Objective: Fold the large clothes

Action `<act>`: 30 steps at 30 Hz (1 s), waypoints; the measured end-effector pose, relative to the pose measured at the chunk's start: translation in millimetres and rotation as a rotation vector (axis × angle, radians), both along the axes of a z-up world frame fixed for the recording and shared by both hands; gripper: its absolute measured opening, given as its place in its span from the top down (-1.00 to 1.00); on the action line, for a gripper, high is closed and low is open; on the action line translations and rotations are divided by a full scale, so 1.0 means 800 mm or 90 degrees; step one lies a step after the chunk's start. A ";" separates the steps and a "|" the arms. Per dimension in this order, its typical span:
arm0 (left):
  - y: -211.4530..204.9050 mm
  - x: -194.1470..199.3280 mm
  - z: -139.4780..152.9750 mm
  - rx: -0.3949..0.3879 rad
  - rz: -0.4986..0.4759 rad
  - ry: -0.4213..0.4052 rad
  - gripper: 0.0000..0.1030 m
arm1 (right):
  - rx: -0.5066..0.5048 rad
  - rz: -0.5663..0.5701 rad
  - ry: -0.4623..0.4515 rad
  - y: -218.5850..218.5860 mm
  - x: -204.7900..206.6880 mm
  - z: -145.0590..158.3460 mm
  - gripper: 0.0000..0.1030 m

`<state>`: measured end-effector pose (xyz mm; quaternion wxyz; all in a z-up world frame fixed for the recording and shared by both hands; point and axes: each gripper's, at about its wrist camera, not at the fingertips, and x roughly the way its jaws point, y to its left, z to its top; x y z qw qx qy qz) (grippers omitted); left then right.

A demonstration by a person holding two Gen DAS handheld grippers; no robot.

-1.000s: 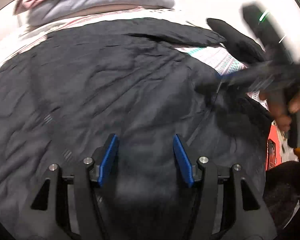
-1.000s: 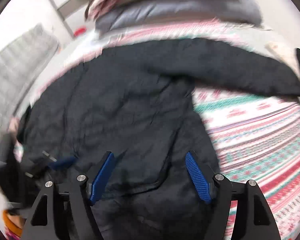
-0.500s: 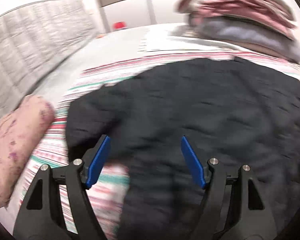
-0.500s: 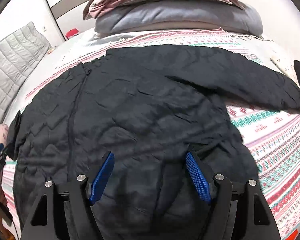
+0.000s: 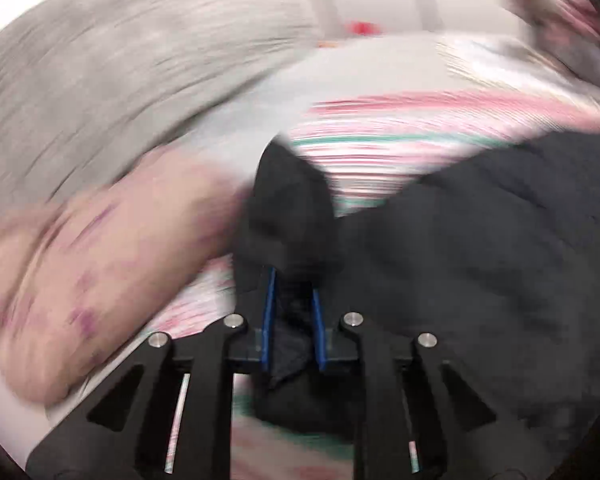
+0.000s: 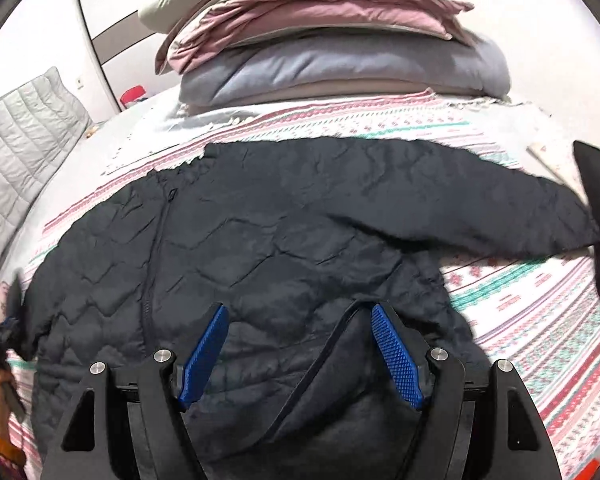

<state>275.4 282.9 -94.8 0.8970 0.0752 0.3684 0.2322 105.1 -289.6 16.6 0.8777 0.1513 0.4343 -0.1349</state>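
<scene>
A black quilted jacket [image 6: 284, 240] lies spread on a bed with a pink, green and white striped cover [image 6: 532, 312]. One sleeve [image 6: 500, 208] stretches to the right. My right gripper [image 6: 298, 344] is open just above the jacket's lower body. In the blurred left wrist view my left gripper [image 5: 291, 300] is shut on the end of the jacket's left sleeve [image 5: 288, 216]. The left gripper also shows at the far left edge of the right wrist view [image 6: 4, 328].
A stack of folded pink and grey bedding [image 6: 332, 40] sits at the far end of the bed. A pink flowered pillow [image 5: 100, 264] lies left of the sleeve. A grey padded headboard [image 6: 24, 148] stands on the left.
My left gripper has swung left to the sleeve end and shut on it. The right gripper stays open and has steadied over the jacket.
</scene>
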 end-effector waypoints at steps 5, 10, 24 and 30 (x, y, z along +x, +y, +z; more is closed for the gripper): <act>0.119 -0.047 0.005 0.004 0.183 0.015 0.54 | -0.028 -0.011 -0.022 -0.018 -0.022 0.021 -0.46; 0.098 -0.074 0.054 -0.003 0.152 -0.077 0.41 | -0.046 -0.004 -0.025 -0.016 -0.006 0.019 -0.46; -0.056 -0.027 0.030 -0.192 -0.173 0.086 -0.23 | -0.112 0.330 0.157 0.061 -0.086 -0.100 -0.47; -0.115 0.021 0.048 -0.124 -0.279 0.053 -0.50 | -0.125 0.267 0.078 -0.001 -0.022 -0.038 -0.48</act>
